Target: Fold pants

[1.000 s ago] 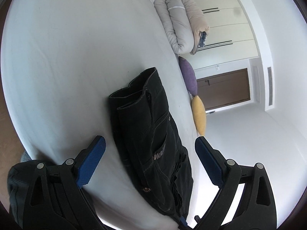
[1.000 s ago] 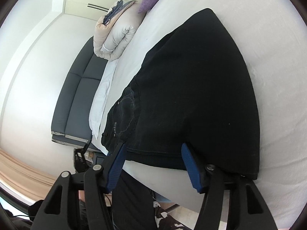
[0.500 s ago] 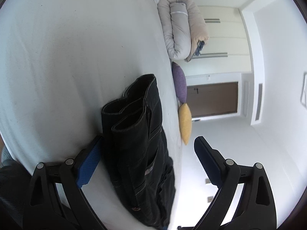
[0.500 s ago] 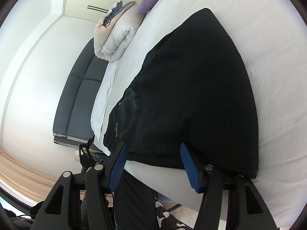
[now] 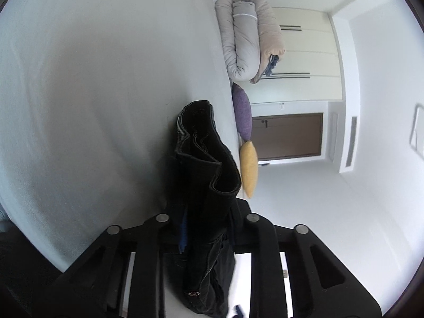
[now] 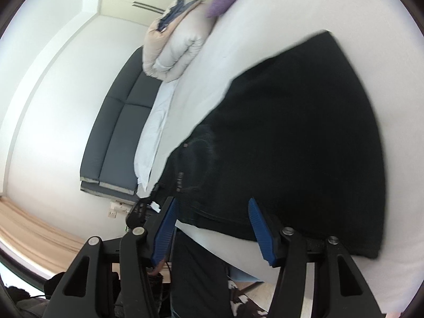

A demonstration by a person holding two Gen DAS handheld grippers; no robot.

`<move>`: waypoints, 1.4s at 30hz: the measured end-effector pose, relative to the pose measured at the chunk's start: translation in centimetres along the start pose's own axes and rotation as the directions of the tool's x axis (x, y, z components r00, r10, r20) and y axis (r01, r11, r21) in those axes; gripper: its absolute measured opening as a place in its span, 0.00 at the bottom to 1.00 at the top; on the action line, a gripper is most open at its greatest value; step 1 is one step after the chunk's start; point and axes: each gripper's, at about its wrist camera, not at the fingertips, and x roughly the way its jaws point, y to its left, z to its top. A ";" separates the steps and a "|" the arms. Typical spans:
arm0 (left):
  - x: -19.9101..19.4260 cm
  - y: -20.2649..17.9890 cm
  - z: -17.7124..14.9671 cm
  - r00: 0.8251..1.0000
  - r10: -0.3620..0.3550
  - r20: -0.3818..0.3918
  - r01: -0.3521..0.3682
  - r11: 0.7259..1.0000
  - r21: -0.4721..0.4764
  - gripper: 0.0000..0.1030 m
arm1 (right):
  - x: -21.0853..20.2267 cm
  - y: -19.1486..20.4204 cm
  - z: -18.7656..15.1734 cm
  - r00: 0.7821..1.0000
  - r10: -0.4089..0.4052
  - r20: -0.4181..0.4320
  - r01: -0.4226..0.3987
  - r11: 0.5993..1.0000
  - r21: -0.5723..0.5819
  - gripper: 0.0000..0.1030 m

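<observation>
Black pants (image 6: 291, 132) lie spread on the white bed (image 6: 251, 26). In the left wrist view one end of the pants (image 5: 204, 159) stands bunched in upright folds. My left gripper (image 5: 208, 220) is closing its jaws on that bunch, and the pads press the cloth from both sides. My right gripper (image 6: 212, 206) hangs open at the near hem of the pants. Its blue fingers (image 6: 261, 233) stand apart and bare, and the hem crosses just past their tips.
A rolled duvet (image 5: 246, 39), a purple pillow (image 5: 242, 114) and a yellow pillow (image 5: 249, 169) line the bed's far edge. A dark padded headboard (image 6: 116, 135) stands at the left. A person's dark-clad leg (image 6: 196, 273) is just below the right gripper.
The left jaws went from wide open around the pants to closed on the bunched cloth. The right gripper rose a little, still open; its view is now blurred.
</observation>
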 end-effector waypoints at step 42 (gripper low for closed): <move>15.5 -14.3 -28.2 0.855 0.518 0.039 -0.105 0.100 0.989 0.15 | 15.8 1.2 10.0 0.962 -0.099 -0.255 0.082 0.994 -0.077 0.23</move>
